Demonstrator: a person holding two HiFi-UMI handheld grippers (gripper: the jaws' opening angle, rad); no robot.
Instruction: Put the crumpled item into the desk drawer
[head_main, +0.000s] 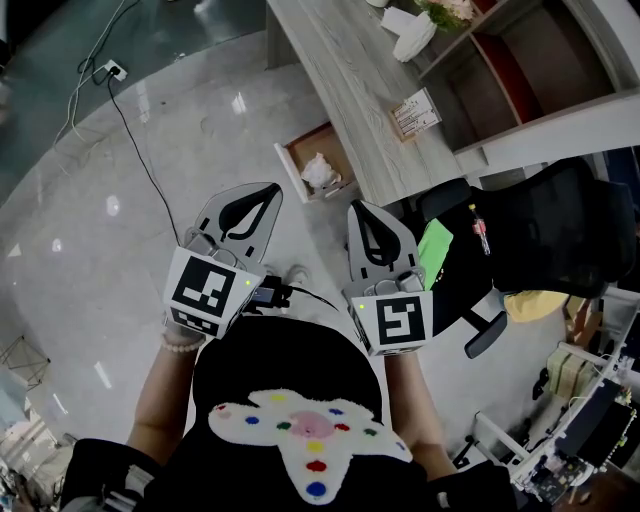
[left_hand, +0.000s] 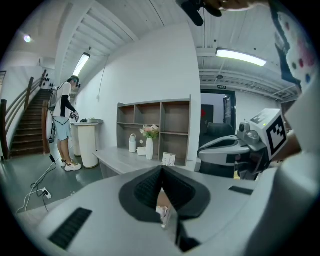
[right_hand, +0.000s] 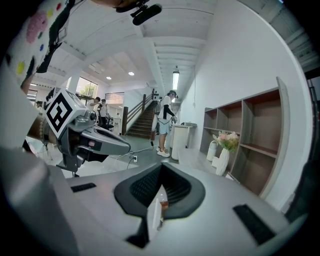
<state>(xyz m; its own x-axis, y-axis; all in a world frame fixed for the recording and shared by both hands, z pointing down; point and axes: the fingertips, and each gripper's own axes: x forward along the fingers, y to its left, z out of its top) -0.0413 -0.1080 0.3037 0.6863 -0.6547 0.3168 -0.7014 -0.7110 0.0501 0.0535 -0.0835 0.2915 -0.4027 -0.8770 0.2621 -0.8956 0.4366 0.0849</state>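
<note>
In the head view a wooden drawer (head_main: 296, 159) stands pulled out from the grey desk (head_main: 350, 80). A white crumpled item (head_main: 320, 172) lies inside it. My left gripper (head_main: 271, 187) hangs just below and left of the drawer, its jaws shut and holding nothing. My right gripper (head_main: 357, 205) hovers beside it, below the drawer's near corner, also shut and empty. In the left gripper view the left gripper (left_hand: 161, 169) has its black pads (left_hand: 145, 190) meeting at the tip. The right gripper (right_hand: 161, 167) looks the same in its own view.
A black office chair (head_main: 545, 235) with a green item (head_main: 434, 252) stands right of the grippers. A card (head_main: 415, 113) and a white object (head_main: 413, 36) sit on the desk. A power strip with cable (head_main: 112, 70) lies on the floor. A person (left_hand: 64, 125) stands near the stairs.
</note>
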